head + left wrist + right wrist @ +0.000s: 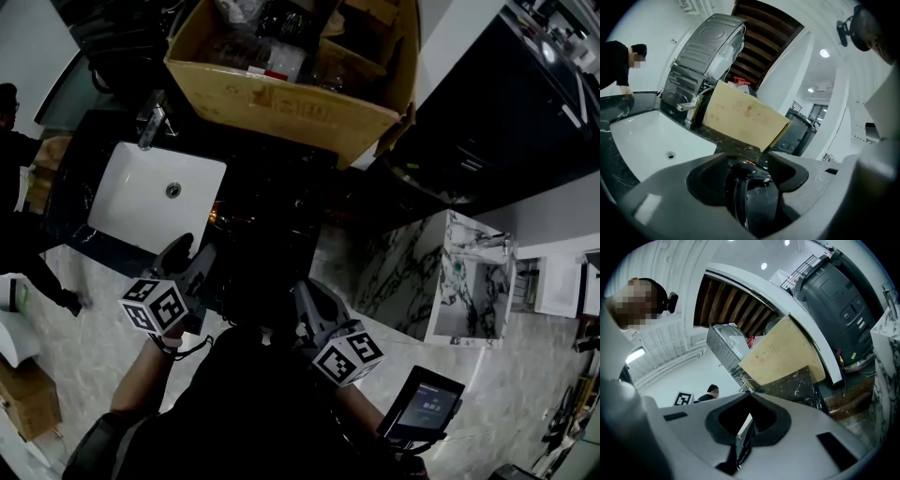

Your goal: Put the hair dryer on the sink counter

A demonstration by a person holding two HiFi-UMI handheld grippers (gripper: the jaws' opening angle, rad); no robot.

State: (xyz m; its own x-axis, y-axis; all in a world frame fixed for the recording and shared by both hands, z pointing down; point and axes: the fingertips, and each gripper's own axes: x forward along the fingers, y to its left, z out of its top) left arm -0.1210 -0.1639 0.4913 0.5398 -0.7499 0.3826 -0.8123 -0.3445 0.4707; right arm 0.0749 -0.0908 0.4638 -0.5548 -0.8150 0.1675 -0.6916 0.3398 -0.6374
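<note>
My left gripper (192,251) hovers over the near edge of the black marble counter (272,202), just right of the white sink (131,202). In the left gripper view its jaws (750,187) stand partly apart, closed round a dark glossy rounded body, the hair dryer (757,201). In the head view the dryer is lost in shadow. My right gripper (309,298) hangs close to my body at the counter's front, and in its own view the right gripper (743,441) is shut with nothing in it.
A large cardboard box (281,103) full of items fills the counter's far right. A chrome faucet (150,127) stands behind the sink. A person (14,150) bends at the left. A marble-patterned cabinet (469,281) stands to the right, a small screen (422,403) below it.
</note>
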